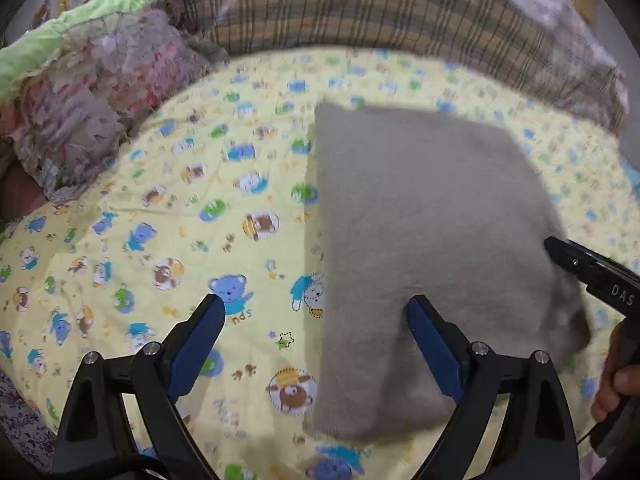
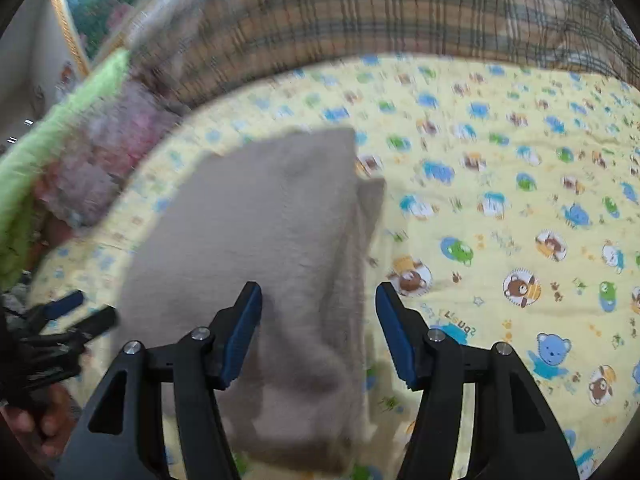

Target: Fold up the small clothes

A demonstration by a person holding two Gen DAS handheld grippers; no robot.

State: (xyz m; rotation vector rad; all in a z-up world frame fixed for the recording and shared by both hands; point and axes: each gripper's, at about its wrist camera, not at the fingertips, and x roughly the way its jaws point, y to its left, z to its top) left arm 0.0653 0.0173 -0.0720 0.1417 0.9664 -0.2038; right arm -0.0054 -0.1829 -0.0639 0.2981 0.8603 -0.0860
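Observation:
A grey fuzzy garment point(image 1: 424, 240) lies folded in a rough rectangle on a yellow sheet printed with cartoon bears point(image 1: 160, 220). My left gripper point(image 1: 316, 308) is open above the garment's left edge and holds nothing. My right gripper point(image 2: 318, 294) is open above the garment's point(image 2: 260, 240) right edge, where a layer sticks out, and holds nothing. The right gripper also shows at the right edge of the left wrist view point(image 1: 588, 268). The left gripper shows at the left edge of the right wrist view point(image 2: 68, 320).
A heap of floral and green cloth point(image 1: 80, 92) lies at the left. A plaid blanket point(image 1: 360, 4) runs along the back of the sheet. The yellow sheet point(image 2: 520, 200) stretches to the right of the garment.

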